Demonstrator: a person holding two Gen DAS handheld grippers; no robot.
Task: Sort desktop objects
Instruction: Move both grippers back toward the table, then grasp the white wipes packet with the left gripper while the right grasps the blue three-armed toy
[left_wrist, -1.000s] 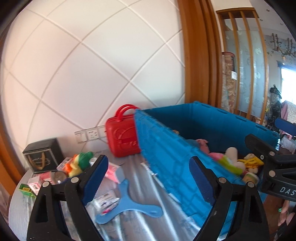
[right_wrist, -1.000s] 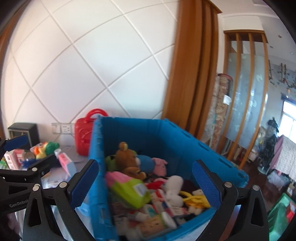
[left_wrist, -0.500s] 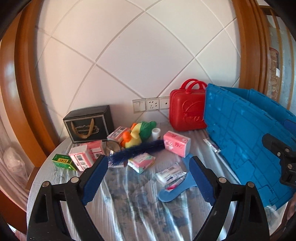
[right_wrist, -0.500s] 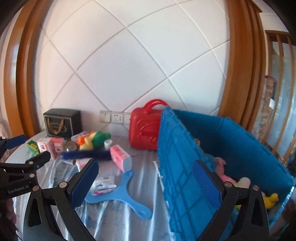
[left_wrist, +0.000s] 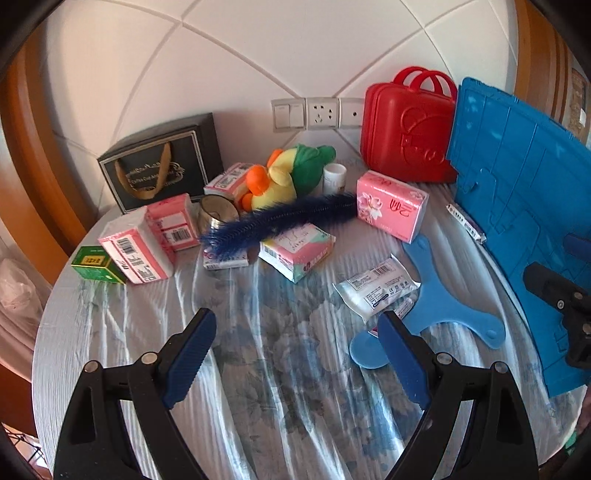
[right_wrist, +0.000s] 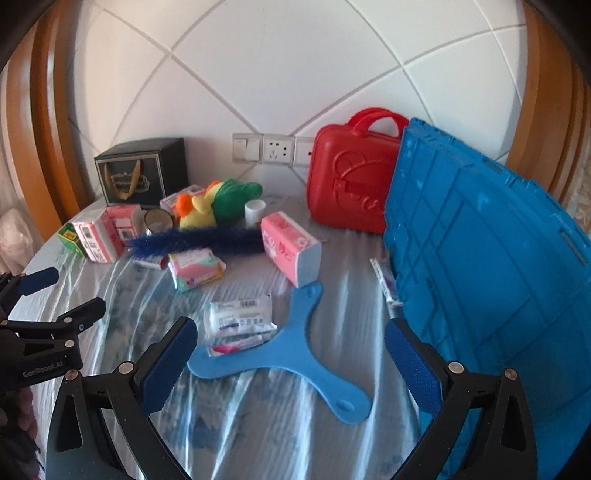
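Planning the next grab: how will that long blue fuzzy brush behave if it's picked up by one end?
The brush looks light, being mostly fluffy bristles. Its curve hints at a bendable core, so the far end would probably droop. It lies across the pink packet, so lifting may nudge that.

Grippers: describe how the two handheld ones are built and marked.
The left gripper and the right gripper match: black angular plastic frames with silver pivot screws and ribbed dark-blue finger pads. In the right wrist view, the left one's body carries white "GenRobot.AI" lettering.
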